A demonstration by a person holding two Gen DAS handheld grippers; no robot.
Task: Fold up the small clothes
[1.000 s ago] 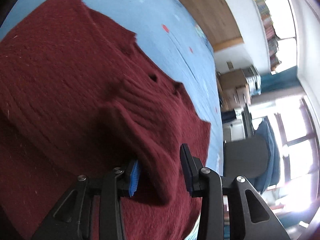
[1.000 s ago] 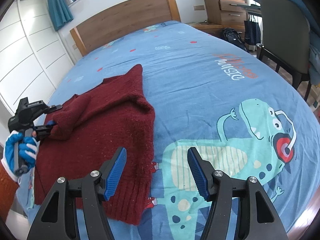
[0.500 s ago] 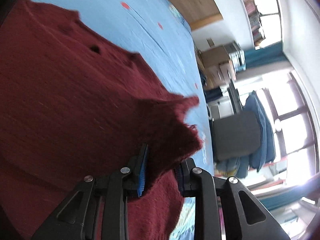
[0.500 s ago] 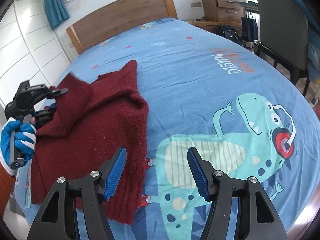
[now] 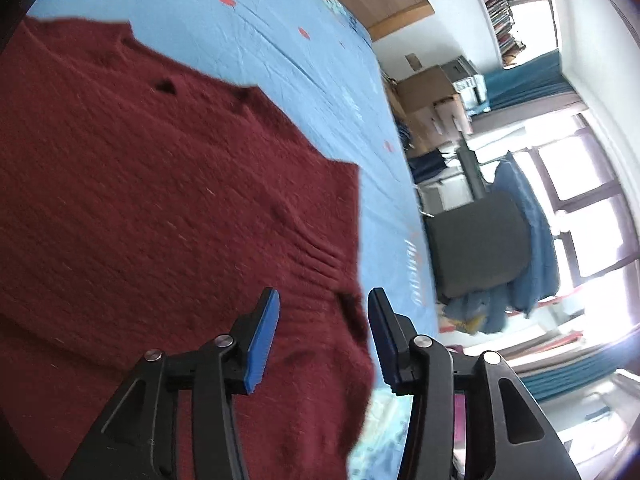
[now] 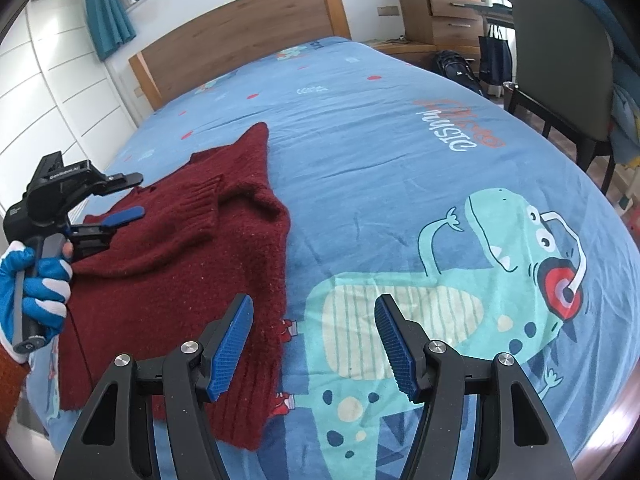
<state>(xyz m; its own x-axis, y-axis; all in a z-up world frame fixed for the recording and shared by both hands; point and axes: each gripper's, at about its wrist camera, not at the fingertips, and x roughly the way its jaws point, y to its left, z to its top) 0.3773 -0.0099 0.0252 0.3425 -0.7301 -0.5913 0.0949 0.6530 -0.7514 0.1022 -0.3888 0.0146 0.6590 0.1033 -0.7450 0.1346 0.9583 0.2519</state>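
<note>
A dark red knitted sweater (image 6: 180,264) lies on the blue dinosaur bedspread (image 6: 400,168), at its left side. One sleeve with a ribbed cuff (image 6: 202,210) lies folded across the sweater's body. My left gripper (image 6: 132,196) hovers open and empty just above the sweater's left part. In the left wrist view the sweater (image 5: 140,200) fills the left half and the left gripper (image 5: 322,332) stands open over the ribbed cuff (image 5: 320,256). My right gripper (image 6: 314,344) is open and empty above the sweater's right edge and the dinosaur print.
A wooden headboard (image 6: 240,56) stands at the far end of the bed. A dark chair (image 6: 560,72) draped with blue cloth stands to the right, beside wooden drawers (image 6: 440,20). White wardrobe doors (image 6: 52,92) line the left wall.
My left gripper carried the sleeve across the sweater's body, opened and let it go; the sleeve now lies folded. My right gripper stayed open and barely moved.
</note>
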